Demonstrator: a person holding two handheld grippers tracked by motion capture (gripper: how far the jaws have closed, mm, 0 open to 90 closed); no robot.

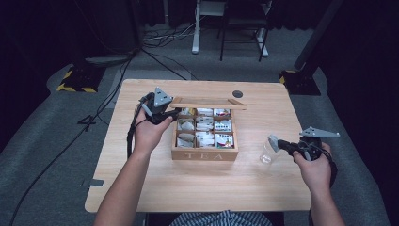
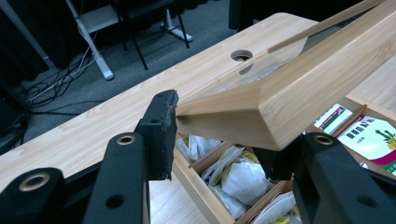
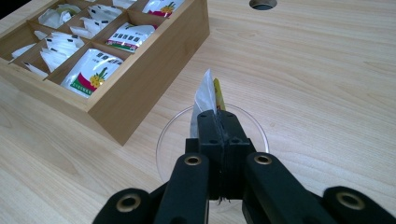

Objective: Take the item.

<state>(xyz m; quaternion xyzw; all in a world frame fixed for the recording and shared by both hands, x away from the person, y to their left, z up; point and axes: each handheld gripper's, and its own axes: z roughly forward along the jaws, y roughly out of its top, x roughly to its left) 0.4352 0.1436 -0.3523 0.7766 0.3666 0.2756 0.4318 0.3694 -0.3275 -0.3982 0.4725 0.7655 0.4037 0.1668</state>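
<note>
At centre of the high view, standing on the table (image 1: 141, 188): wooden tea box (image 1: 204, 154), lid (image 1: 208, 103) raised, sachets lying in its compartments. Left of the box, upper centre-left of the frame: left gripper (image 1: 170, 114) clamping the lid's corner. Confirming in the left gripper view: lid (image 2: 299, 98) corner sitting between the two black jaws, one pad pressing its left face, open compartments showing beneath. At right of the high view, well apart from the box: right gripper (image 1: 274, 143) pinching a tea bag (image 1: 273, 140) tight, jaws fully closed on it. Hanging directly over a clear glass (image 1: 266, 155) near the table's right edge. In the right gripper view: tea bag (image 3: 208, 95) sticking up past the jaw tips, glass (image 3: 170, 135) rim circling below, box (image 3: 154, 88) at upper left.
</note>
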